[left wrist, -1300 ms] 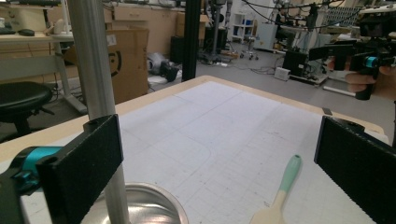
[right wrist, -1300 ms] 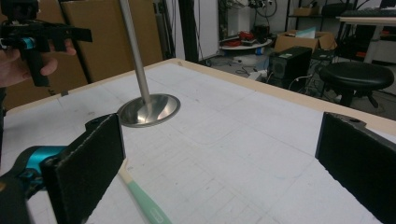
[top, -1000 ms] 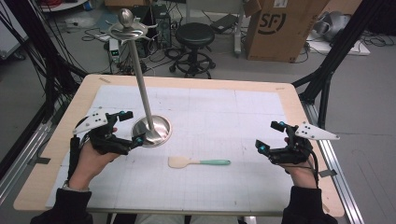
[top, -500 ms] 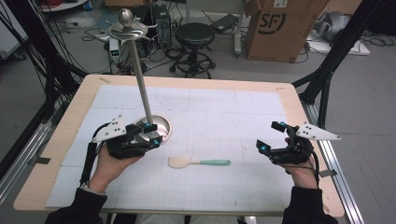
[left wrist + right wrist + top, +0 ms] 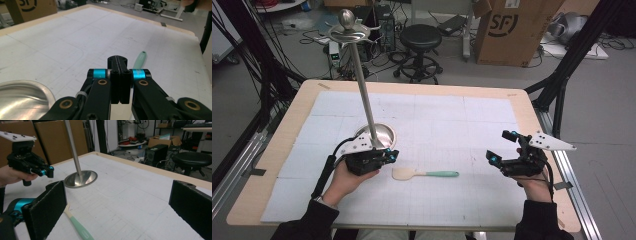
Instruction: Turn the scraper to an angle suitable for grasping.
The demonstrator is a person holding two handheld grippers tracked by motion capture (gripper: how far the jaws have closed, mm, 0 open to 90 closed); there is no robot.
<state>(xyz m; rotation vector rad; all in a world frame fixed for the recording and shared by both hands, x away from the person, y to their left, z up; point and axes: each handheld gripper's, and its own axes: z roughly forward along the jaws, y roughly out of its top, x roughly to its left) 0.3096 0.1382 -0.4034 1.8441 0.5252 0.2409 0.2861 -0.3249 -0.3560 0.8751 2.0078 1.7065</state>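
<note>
A wooden table (image 5: 532, 107) carries it all, and a white gridded mat (image 5: 452, 125) covers most of its top, leaving a tan border bare at the edges. On the mat's left half stands a metal stand (image 5: 364, 100), its round base flat on the sheet and its pole rising tilted toward the far edge. Just nearer, close to the middle, a spatula (image 5: 424, 174) lies flat, pale blade to the left, green handle pointing right.

We see a spatula (image 5: 424, 174) with a cream blade and a mint-green handle. It lies flat on the bench (image 5: 452, 120), near a steel stand (image 5: 375, 135).
</note>
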